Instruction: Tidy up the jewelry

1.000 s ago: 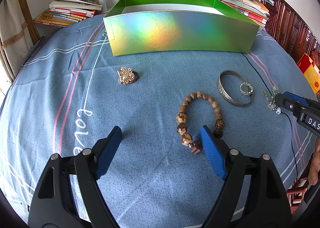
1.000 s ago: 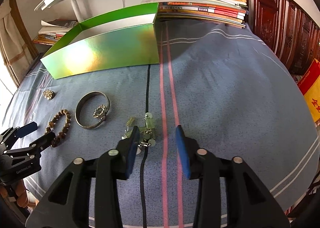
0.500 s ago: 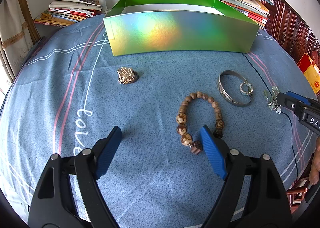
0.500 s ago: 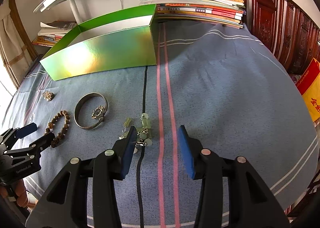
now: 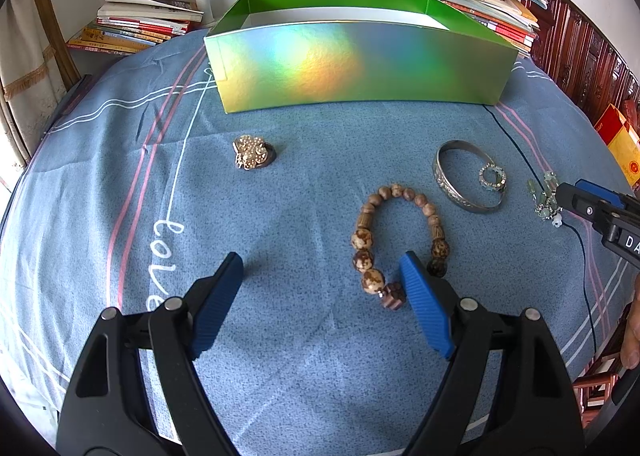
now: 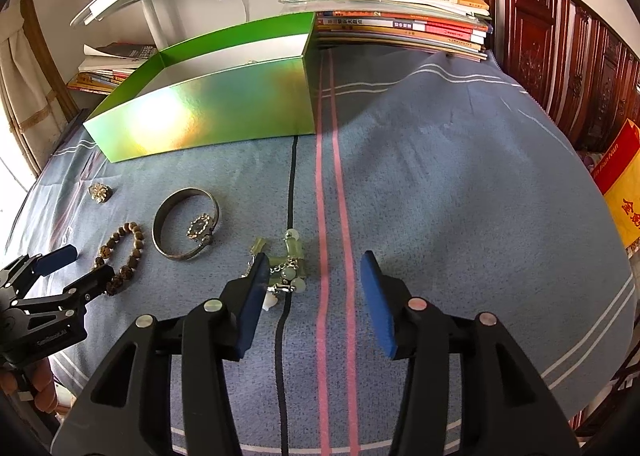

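A shiny green iridescent cardboard box (image 5: 356, 63) stood open on a table covered in a blue cloth with pink and white stripes (image 5: 304, 356); no jewellery could be seen inside it. Every piece lay on the cloth in front of the box: a small gold flower-shaped brooch (image 5: 251, 152) nearest its left end; a brown wooden bead bracelet (image 5: 396, 234) further forward; a silver bangle (image 5: 466, 175) with a small sparkly ring (image 5: 492, 177) resting on it, towards the box's right end; and a pale green jade-and-silver charm cluster (image 6: 286, 270) just past the bangle.

The left hand-held gripper (image 5: 322, 282) hung with its blue pads wide apart, holding nothing; its right pad sat just beside the bead bracelet's clasp end.

The right hand-held gripper (image 6: 316, 280) was the one that had changed: its jaws stood wider than a second earlier and were opening; its left pad was just beside the charm cluster, which lay partly between the jaws, not pinched. This looked like preparation to straddle the cluster before grasping it, so the sorting seemed barely begun.
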The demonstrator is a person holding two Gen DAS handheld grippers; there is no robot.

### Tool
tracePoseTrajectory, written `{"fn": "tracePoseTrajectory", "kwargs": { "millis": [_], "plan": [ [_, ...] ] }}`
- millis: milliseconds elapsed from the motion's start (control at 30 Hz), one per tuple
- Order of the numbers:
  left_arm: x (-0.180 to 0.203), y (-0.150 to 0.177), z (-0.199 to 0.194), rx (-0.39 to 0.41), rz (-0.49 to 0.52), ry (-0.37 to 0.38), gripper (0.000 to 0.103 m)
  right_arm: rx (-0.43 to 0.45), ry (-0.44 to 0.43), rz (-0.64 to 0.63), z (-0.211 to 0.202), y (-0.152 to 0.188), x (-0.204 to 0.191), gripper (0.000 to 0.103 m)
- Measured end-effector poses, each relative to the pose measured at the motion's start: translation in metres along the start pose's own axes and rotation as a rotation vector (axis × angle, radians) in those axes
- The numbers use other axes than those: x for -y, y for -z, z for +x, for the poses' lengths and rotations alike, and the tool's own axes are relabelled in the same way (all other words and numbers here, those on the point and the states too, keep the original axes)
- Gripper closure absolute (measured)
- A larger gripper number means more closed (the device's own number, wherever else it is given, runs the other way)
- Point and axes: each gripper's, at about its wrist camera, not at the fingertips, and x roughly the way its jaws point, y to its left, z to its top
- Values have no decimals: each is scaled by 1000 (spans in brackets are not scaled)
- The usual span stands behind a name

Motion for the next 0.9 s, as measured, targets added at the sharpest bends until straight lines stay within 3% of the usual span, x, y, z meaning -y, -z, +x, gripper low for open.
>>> {"fn": "tracePoseTrajectory", "kwargs": {
  "millis": [700, 767, 800, 833, 900],
  "plan": [
    [-1, -1, 1, -2, -5, 4, 23, -10, -11, -33, 3, 4, -8, 56],
    [-3, -1, 1, -1, -7, 3, 29, -6, -8, -48, 2, 5, -9, 57],
    [-4, -1, 0, 2, -8, 7, 40, -1, -7, -56, 1, 5, -10, 59],
    [-4, -1, -2, 5, -7, 12, 51, 0, -11, -61, 0, 5, -10, 68],
    [-6, -2, -4, 7, -6, 13, 62, 2, -21, -60, -1, 5, -10, 80]
  ]
}}
